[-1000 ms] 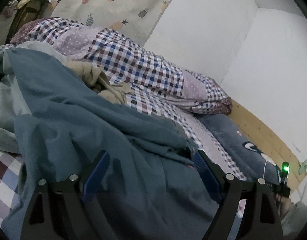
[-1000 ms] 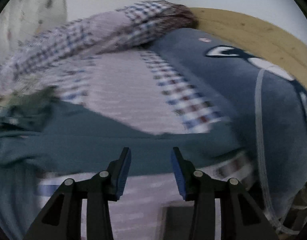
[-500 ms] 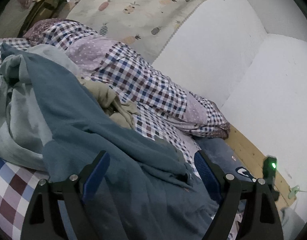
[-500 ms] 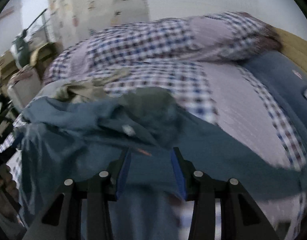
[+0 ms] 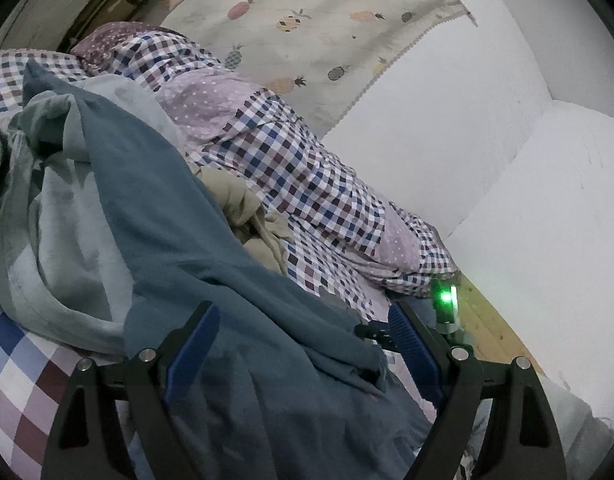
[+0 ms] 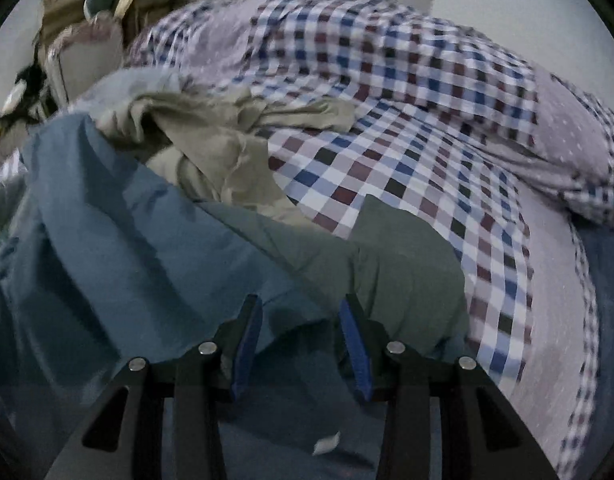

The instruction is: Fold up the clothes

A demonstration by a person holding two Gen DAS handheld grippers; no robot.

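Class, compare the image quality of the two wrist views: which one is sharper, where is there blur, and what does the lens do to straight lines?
Left wrist view: fairly sharp, dim indoor light, a green indicator light glaring brightly; the fisheye bends the wall corner. Right wrist view: softer, with motion smear across the checked bedding and beige garment, black vignette at the corners.

Teal garment (image 5: 195, 240), beige garment (image 6: 211, 152) (crumpled), blue-maroon-white checked quilt (image 6: 407, 92), pineapple-print curtain (image 5: 307, 12).
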